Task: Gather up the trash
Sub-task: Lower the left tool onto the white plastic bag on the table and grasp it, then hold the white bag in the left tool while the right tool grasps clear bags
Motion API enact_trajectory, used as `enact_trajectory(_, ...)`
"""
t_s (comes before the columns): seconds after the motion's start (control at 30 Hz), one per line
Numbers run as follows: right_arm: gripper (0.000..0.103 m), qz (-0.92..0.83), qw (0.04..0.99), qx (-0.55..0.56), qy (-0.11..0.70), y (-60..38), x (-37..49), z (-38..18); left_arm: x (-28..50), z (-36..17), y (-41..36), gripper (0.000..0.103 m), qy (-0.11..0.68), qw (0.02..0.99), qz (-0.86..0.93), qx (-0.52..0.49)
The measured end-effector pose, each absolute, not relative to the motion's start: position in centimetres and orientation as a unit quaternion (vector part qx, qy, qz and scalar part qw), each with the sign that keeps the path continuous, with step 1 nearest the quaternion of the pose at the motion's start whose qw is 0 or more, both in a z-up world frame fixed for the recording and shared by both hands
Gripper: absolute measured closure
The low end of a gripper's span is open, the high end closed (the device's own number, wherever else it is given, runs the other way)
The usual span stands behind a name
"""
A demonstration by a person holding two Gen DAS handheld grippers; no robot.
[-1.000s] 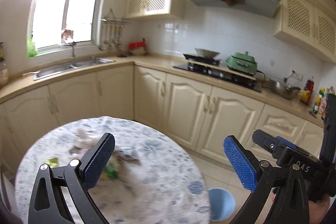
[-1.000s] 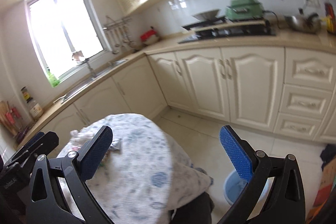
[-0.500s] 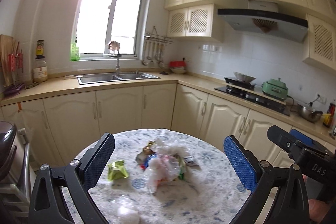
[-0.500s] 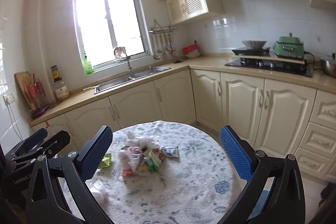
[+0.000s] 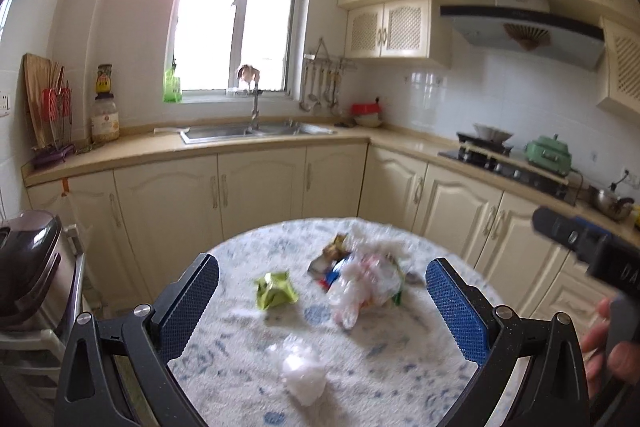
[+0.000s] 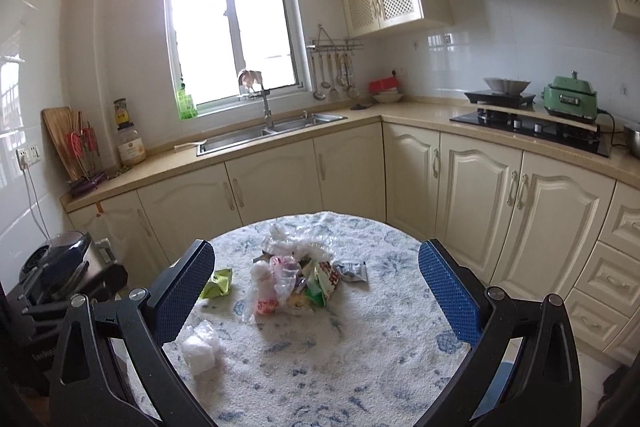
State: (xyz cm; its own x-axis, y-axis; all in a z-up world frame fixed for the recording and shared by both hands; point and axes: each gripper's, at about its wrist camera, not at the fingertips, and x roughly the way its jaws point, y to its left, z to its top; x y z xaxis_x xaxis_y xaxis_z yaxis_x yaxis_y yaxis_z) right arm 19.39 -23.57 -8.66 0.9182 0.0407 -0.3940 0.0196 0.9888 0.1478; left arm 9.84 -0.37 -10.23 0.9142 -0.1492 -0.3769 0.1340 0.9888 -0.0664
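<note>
A round table [image 5: 384, 379] [image 6: 384, 359] with a blue-flowered white cloth carries the trash. A heap of clear plastic bags and coloured wrappers [image 5: 366, 277] [image 6: 298, 279] lies near its middle. A crumpled green wrapper [image 5: 276, 290] [image 6: 218, 283] sits left of the heap. A wad of clear plastic [image 5: 302, 373] [image 6: 200, 347] lies nearer to me, and a small silver packet [image 6: 352, 271] rests right of the heap. My left gripper [image 5: 322, 307] and right gripper [image 6: 316, 301] hover above the table's near side, both open and empty.
Cream cabinets and a counter [image 6: 280, 141] wrap around behind, with a sink [image 6: 272, 131] under the window and a hob [image 6: 528, 125] with a green pot at right. A dark appliance [image 5: 28, 271] stands on a rack to the left. A hand [image 5: 604, 347] holds the other gripper.
Both views have swung left and settled over the table. The blue bin on the floor has dropped out of the left view. Both grippers stayed open.
</note>
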Motion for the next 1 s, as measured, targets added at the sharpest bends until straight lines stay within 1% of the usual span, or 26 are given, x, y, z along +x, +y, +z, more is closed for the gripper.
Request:
enact_trajectory(0.2, 0.000, 0.011, 0.970, 0.066, 0.232, -22.9, 21.2, -10.9, 11.5, -14.0, -0.1, 0.001, 0.260, 0.964, -0.056, -0.027)
enact_trajectory(0.47, 0.000, 0.026, 0.953, 0.061, 0.294, -21.8, 24.9, -15.7, 16.3, -16.9, 0.3, 0.001, 0.337, 0.940, -0.044, -0.029)
enact_trajectory(0.6, 0.000, 0.038, 0.943, 0.059, 0.327, -21.1, 26.5, -18.3, 19.4, -19.3, 0.7, 0.006, 0.372, 0.926, -0.046, -0.039)
enact_trajectory(0.63, 0.000, 0.040, 0.940, 0.060, 0.333, -21.0, 26.9, -18.9, 20.1, -19.8, 0.7, 0.013, 0.378, 0.923, -0.050, -0.044)
enact_trajectory(0.67, 0.000, 0.043, 0.938, 0.061, 0.338, -20.8, 27.2, -19.3, 20.8, -20.2, 0.8, 0.024, 0.384, 0.920, -0.055, -0.049)
enact_trajectory(0.7, 0.000, 0.048, 0.935, 0.064, 0.344, -20.7, 27.6, -19.8, 21.5, -20.4, 0.8, 0.030, 0.389, 0.917, -0.061, -0.054)
enact_trajectory(0.77, 0.000, 0.054, 0.931, 0.067, 0.355, -20.3, 28.4, -20.7, 23.0, -21.1, 0.9, 0.052, 0.401, 0.911, -0.070, -0.062)
enact_trajectory(0.8, 0.000, 0.057, 0.929, 0.069, 0.360, -20.1, 28.7, -21.1, 23.9, -21.8, 0.8, 0.059, 0.407, 0.908, -0.072, -0.062)
enact_trajectory(0.83, 0.000, 0.059, 0.927, 0.071, 0.363, -19.9, 29.1, -21.4, 24.5, -21.9, 0.9, 0.062, 0.411, 0.906, -0.075, -0.064)
enact_trajectory(1.0, 0.000, 0.068, 0.922, 0.082, 0.371, -19.4, 30.6, -22.3, 26.1, -21.6, 1.1, 0.064, 0.392, 0.915, -0.070, -0.064)
